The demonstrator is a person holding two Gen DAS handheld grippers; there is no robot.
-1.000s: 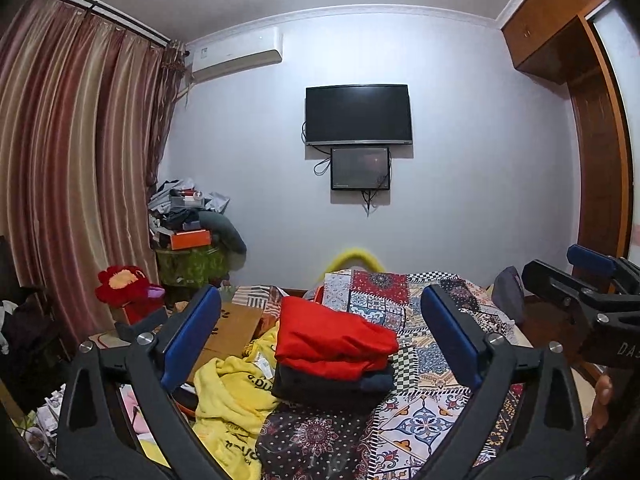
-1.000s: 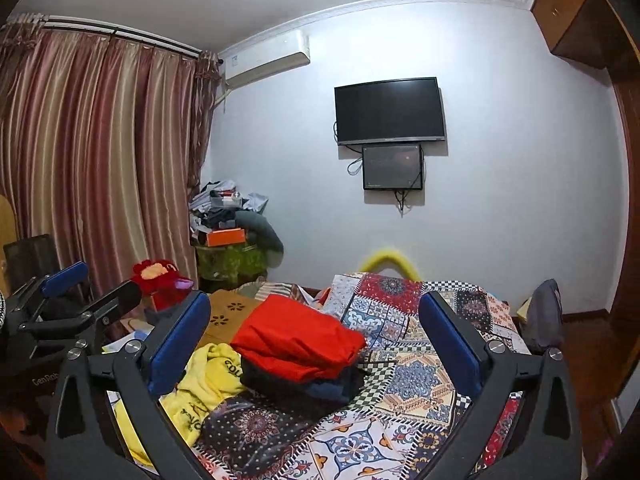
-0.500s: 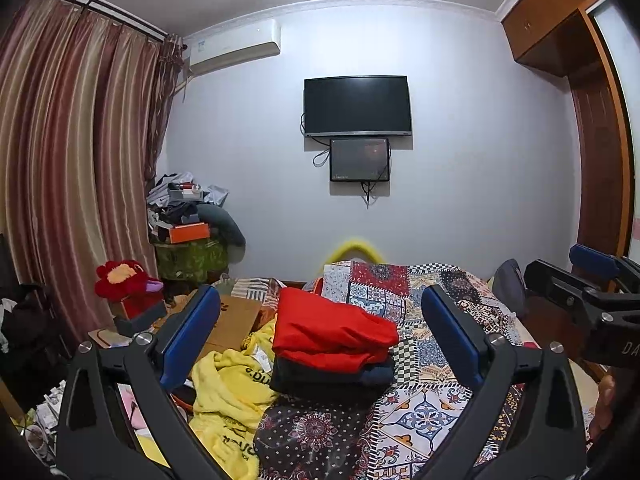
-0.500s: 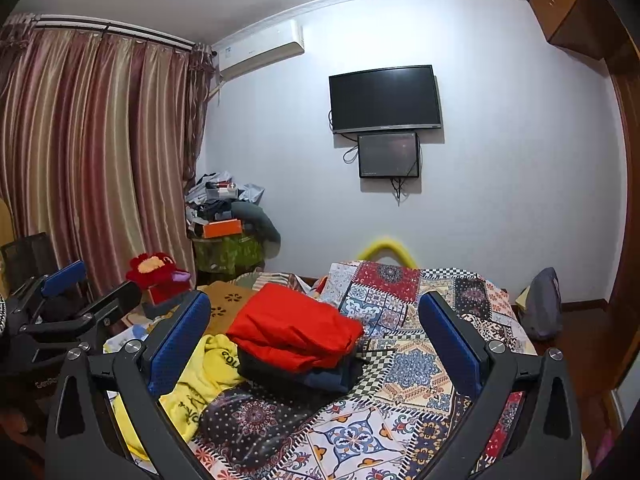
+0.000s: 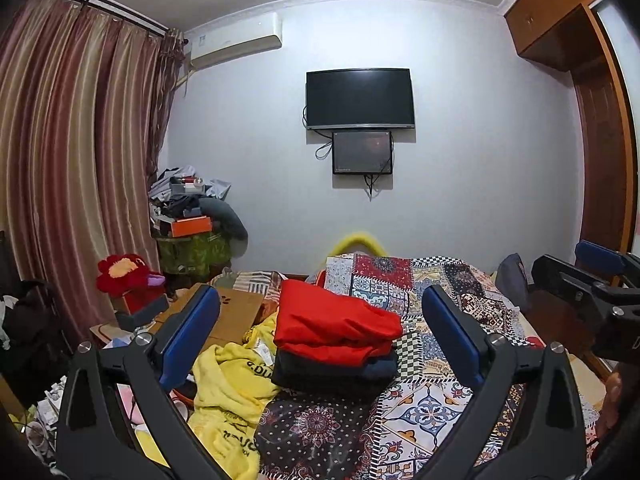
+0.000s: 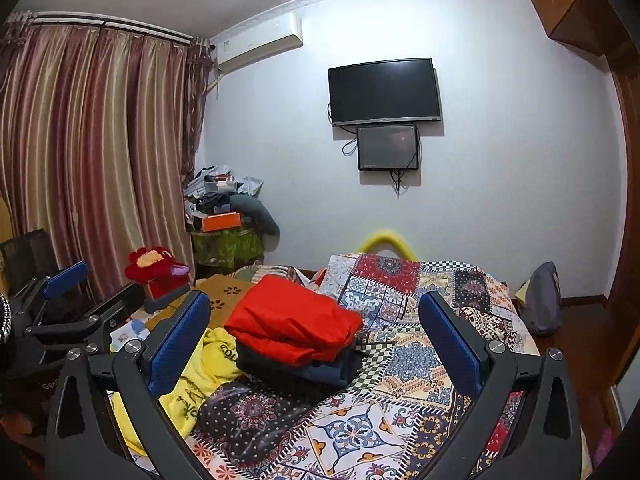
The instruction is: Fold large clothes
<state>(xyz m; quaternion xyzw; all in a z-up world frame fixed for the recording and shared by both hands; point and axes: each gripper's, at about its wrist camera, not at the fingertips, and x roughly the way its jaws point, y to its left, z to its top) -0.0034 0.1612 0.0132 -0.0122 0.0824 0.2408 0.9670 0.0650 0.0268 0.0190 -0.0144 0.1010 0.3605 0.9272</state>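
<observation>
A folded red garment [image 5: 334, 326] lies on top of folded dark clothes [image 5: 336, 372] in a stack on the patterned bedspread [image 5: 424, 408]. A crumpled yellow garment [image 5: 228, 396] lies to the stack's left. My left gripper [image 5: 320, 340] is open and empty, held above the bed short of the stack. My right gripper [image 6: 316, 340] is open and empty too, at a like height. The red garment [image 6: 294, 322], the yellow garment [image 6: 192, 380] and the bedspread [image 6: 400, 412] also show in the right wrist view. Each gripper shows at the edge of the other's view.
A cardboard box [image 5: 236, 312] and a red plush toy [image 5: 124, 276] sit left of the bed. A cluttered stand [image 5: 192, 236] is by the striped curtains [image 5: 72, 168]. A TV [image 5: 359, 98] hangs on the far wall. A wooden wardrobe [image 5: 600, 168] is at right, a grey bag [image 6: 540, 300] below it.
Both grippers have risen a little and tipped slightly downward, so the room sits lower in each view. Both stay open and empty. The clothes have not moved.
</observation>
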